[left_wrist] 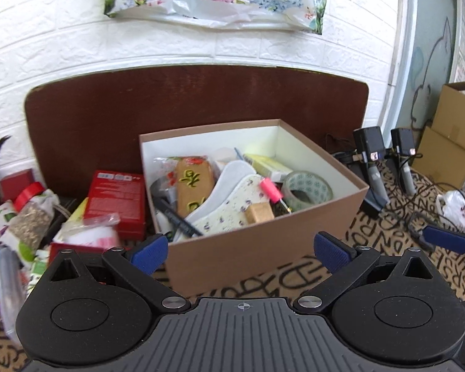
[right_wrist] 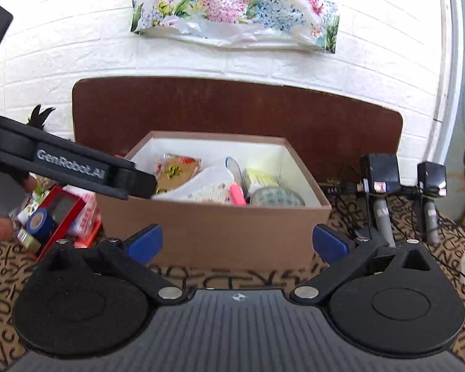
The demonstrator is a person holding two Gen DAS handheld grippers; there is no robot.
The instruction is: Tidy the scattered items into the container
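The brown cardboard box (left_wrist: 263, 248) stands in front of me with its top uncovered. Inside lie a patterned tape roll (left_wrist: 308, 187), a pink marker (left_wrist: 271, 189), a floral insole (left_wrist: 229, 207) and a biscuit pack (left_wrist: 193, 186). Left of the box, scattered items remain: a red box (left_wrist: 117, 198), a red-lidded jar (left_wrist: 31, 214) and a white-pink packet (left_wrist: 93, 232). A blue tape roll (right_wrist: 40, 221) shows in the right wrist view. My left gripper (left_wrist: 241, 252) is open and empty before the box's near-left corner. My right gripper (right_wrist: 237, 244) is open and empty before the box's front wall (right_wrist: 207, 229).
A dark brown board (left_wrist: 186, 102) leans on the white brick wall behind the box. Two black devices on stands (left_wrist: 369, 145) with cables sit to the right, near a folded cardboard carton (left_wrist: 449, 142) and a white bag (left_wrist: 458, 207). A letter-patterned cloth (left_wrist: 387, 232) covers the surface.
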